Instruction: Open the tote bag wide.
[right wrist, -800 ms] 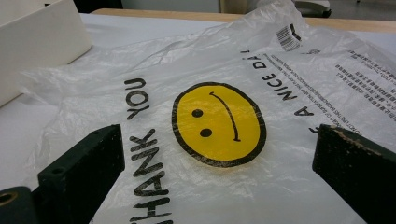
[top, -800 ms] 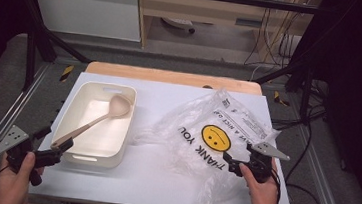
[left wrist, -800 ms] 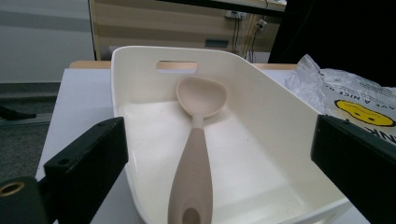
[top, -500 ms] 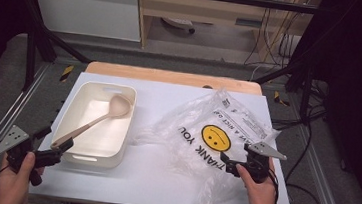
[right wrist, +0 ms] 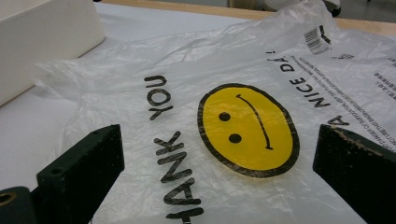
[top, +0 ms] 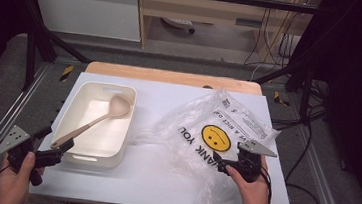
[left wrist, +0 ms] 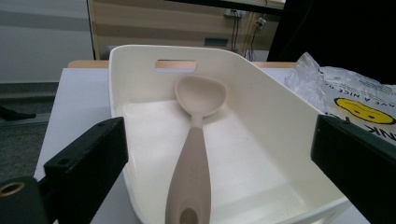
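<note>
A beige spoon (top: 92,122) lies diagonally in a cream plastic bin (top: 73,157), bowl toward the far side, handle end over the near rim. My left gripper (top: 57,140) is open at the bin's near left corner. In the left gripper view the spoon handle (left wrist: 190,179) lies between the wide-apart jaws of that gripper (left wrist: 219,161), untouched. A crumpled clear plastic bag (top: 203,114) with a yellow smiley (top: 216,137) lies right of the bin. My right gripper (top: 217,162) is open at the bag's near edge. In the right gripper view the smiley (right wrist: 247,128) lies ahead of that gripper (right wrist: 215,163).
The white table top (top: 146,179) ends in a wooden strip (top: 171,76) at the far side. Metal rails (top: 322,176) run along both sides, with cables (top: 312,129) on the floor at right. The bin's corner (right wrist: 42,37) stands left of the bag.
My right gripper has edged slightly left along the bag's near edge. The left gripper, the bin and the spoon have stayed put.
</note>
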### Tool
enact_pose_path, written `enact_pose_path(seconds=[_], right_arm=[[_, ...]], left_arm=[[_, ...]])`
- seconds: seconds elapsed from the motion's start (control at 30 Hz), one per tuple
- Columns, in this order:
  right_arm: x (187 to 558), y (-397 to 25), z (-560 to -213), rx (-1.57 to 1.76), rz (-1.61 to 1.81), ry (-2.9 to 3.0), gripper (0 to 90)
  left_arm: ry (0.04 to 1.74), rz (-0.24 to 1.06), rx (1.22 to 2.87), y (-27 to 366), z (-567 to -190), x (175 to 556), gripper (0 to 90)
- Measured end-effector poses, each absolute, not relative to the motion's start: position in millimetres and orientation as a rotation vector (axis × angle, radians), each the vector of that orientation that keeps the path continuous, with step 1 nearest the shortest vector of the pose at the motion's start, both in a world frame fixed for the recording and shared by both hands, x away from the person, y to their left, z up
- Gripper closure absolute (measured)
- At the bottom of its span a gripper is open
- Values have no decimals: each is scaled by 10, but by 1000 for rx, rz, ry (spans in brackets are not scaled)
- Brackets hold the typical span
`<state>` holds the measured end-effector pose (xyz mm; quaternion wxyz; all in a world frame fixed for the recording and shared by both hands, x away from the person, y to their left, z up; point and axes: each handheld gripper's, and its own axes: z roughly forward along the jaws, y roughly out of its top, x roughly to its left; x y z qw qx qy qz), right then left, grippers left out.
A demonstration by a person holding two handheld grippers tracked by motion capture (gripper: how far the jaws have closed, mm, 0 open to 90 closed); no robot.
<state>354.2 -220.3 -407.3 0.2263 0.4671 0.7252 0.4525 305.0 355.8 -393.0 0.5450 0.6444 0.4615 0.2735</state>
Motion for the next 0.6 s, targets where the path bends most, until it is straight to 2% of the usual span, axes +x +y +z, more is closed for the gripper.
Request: enact_pose_path(seconds=[0.6], right_arm=[[3510, -1770, -4040, 1194, 1250, 2124, 33]], left_arm=[[1097, 651, 1532, 3554, -3933, 3054, 35]])
